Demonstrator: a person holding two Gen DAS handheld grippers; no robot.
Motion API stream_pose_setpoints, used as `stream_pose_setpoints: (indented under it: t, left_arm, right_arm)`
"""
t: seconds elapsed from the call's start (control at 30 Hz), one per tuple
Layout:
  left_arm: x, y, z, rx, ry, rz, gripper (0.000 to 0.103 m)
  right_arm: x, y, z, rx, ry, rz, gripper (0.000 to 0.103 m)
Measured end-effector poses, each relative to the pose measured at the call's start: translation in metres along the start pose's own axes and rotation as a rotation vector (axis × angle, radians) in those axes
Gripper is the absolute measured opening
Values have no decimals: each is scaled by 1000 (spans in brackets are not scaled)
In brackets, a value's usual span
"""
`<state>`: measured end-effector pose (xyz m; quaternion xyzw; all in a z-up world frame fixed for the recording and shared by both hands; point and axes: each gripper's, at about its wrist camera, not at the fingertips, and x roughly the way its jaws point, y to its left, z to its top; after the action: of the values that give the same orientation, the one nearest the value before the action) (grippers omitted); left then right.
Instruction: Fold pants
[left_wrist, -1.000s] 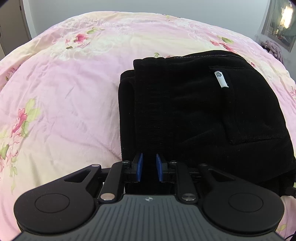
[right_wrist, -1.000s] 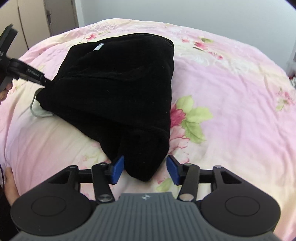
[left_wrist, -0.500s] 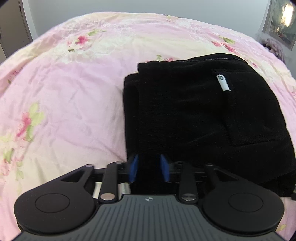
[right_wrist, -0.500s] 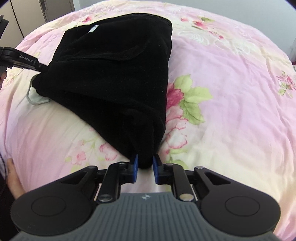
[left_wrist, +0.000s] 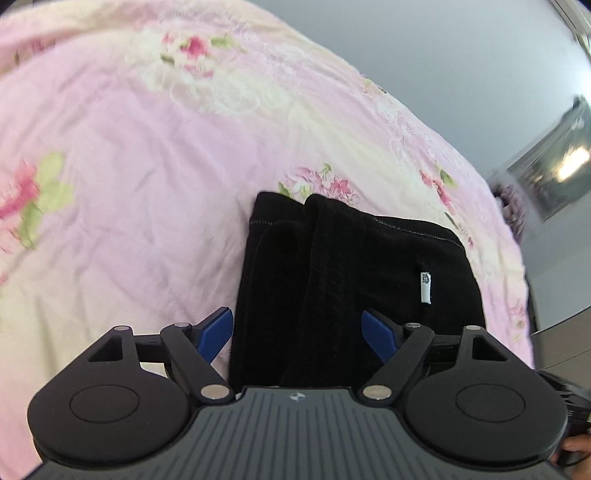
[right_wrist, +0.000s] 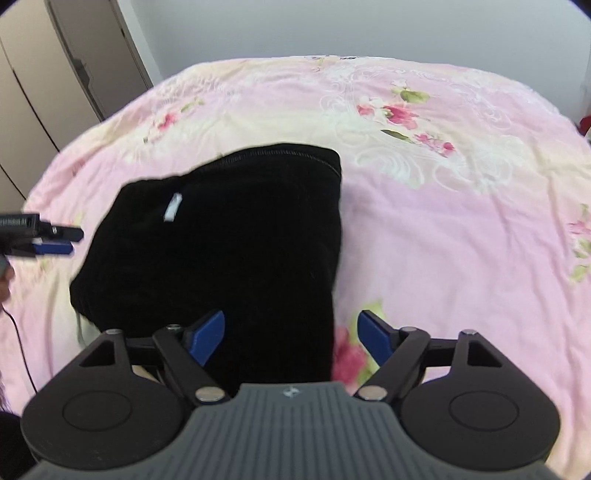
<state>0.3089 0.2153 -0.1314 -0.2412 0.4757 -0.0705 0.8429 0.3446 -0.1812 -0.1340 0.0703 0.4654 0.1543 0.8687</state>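
Black pants (left_wrist: 351, 273) lie folded into a compact stack on the pink floral bedspread (left_wrist: 129, 221), with a small white label (left_wrist: 425, 287) on top. My left gripper (left_wrist: 297, 334) is open, its blue pads on either side of the stack's near edge, holding nothing. In the right wrist view the same pants (right_wrist: 236, 236) lie ahead. My right gripper (right_wrist: 290, 334) is open over their near right corner and empty. The left gripper's fingers (right_wrist: 55, 240) show at the far left, clear of the fabric.
The bedspread (right_wrist: 461, 221) spreads wide to the right of the pants. A wardrobe (right_wrist: 44, 92) stands at the back left. A grey wall runs behind the bed. A cable (right_wrist: 22, 354) hangs at the left edge.
Both grippers opened and let go of the pants' near edge, then drew back and lifted. The folded stack now rests on the bed on its own.
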Motion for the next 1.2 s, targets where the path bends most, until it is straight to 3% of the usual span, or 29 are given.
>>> stream_pose_setpoints:
  t: [0.17, 0.27, 0.43, 0.6, 0.63, 0.8, 0.9, 1.07, 1.2]
  left_arm:
    - [32, 23, -2, -78, 13, -47, 95]
    - [47, 35, -4, -110, 31, -113, 99]
    - [70, 43, -2, -116, 50, -171, 102]
    - [81, 40, -2, -124, 38, -195, 94]
    - [80, 39, -1, -128, 37, -195, 89]
    - [64, 24, 3, -97, 23, -162, 67]
    - [48, 19, 11, -115, 15, -180, 53]
    - [6, 7, 20, -49, -3, -159, 52]
    - [-32, 11, 26, -2, -15, -130, 52]
  right_arm:
    - [43, -30, 14, 181, 45, 93, 83]
    - [67, -48, 17, 259, 81, 132, 83]
    - [100, -65, 10, 370, 94, 254, 75]
    - [125, -82, -4, 497, 97, 364, 76]
    - [125, -81, -5, 504, 87, 366, 76]
    - [98, -59, -1, 455, 45, 339, 50]
    - [75, -40, 8, 430, 12, 356, 44]
    - [35, 9, 23, 356, 3, 392, 43]
    - [18, 32, 18, 384, 12, 441, 42]
